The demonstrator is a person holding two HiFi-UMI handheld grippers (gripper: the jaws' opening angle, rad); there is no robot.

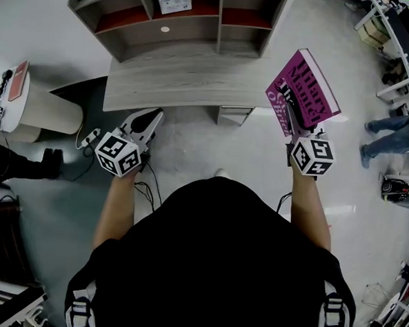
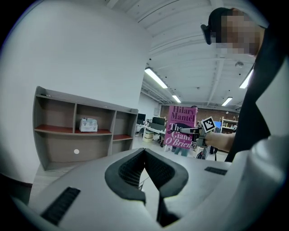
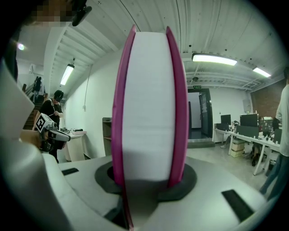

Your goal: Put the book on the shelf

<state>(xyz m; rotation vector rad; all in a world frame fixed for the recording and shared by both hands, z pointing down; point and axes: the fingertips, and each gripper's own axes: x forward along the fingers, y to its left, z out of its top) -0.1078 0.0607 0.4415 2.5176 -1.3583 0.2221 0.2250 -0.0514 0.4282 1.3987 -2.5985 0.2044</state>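
Standing upright in the right gripper (image 1: pixel 291 129), the book (image 1: pixel 303 89) has a pink cover with large pale and black lettering, and is clamped at its lower edge. In the right gripper view the book (image 3: pixel 149 108) fills the middle, its white page edge facing the camera between 2 pink covers, and the right gripper (image 3: pixel 146 180) has its 2 jaws pressed against those covers from either side. From the head view the book hangs in the air over the right end of the desk (image 1: pixel 175 81), well apart from the shelf (image 1: pixel 178 23).

The shelf is a pale wood unit with red-floored compartments standing along the back of the desk. A small white box (image 1: pixel 175 0) sits in 1 of its upper compartments.

The left gripper (image 1: pixel 147 124) is held near the desk's front edge on the left side. In the left gripper view its dark pads (image 2: pixel 131 169) meet at the tips with nothing between them, and it points toward the shelf (image 2: pixel 76 131), with the book (image 2: pixel 180 126) showing off to the right.

A round white table (image 1: pixel 28 107) stands on the floor to the left of the desk.
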